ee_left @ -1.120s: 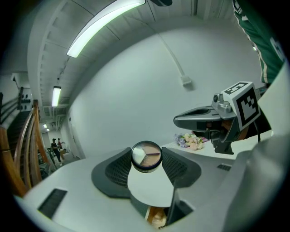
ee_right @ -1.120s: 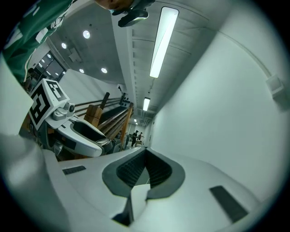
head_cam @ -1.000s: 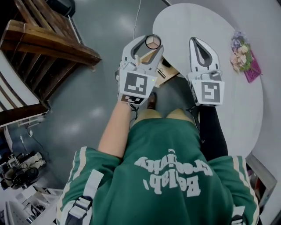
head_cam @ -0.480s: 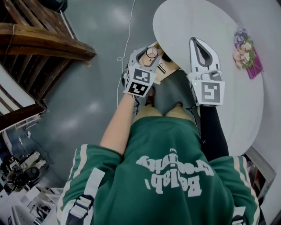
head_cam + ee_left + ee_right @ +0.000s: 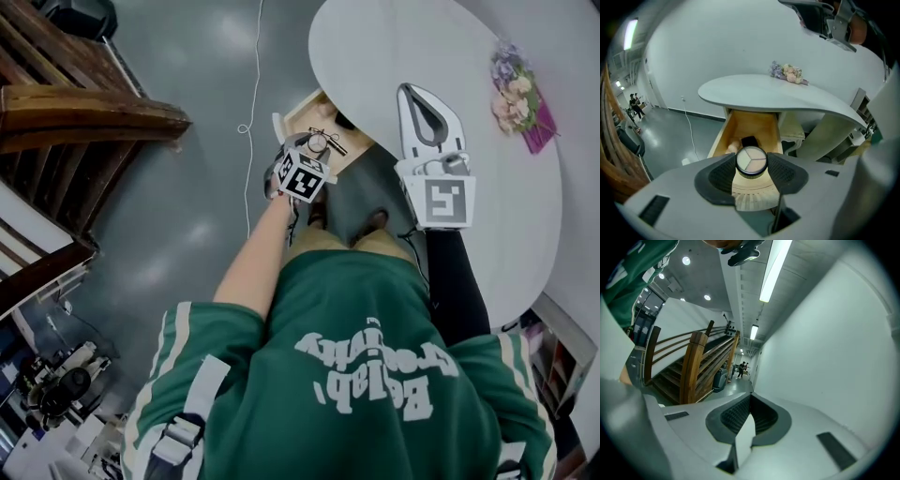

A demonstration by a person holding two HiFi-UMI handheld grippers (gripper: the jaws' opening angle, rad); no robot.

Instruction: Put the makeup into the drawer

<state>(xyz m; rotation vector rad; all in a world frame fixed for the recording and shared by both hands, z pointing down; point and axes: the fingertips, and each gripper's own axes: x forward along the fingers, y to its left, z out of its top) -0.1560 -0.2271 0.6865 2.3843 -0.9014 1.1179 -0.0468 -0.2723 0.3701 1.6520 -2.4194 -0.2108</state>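
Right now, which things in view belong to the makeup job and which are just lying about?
Job: round three-shade powder compact; open wooden drawer.
Lying about: pastel flower bunch on the white oval table; wooden staircase.

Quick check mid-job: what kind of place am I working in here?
Likely an office-building hall: a wooden staircase, a polished grey floor and a long corridor with strip lights.
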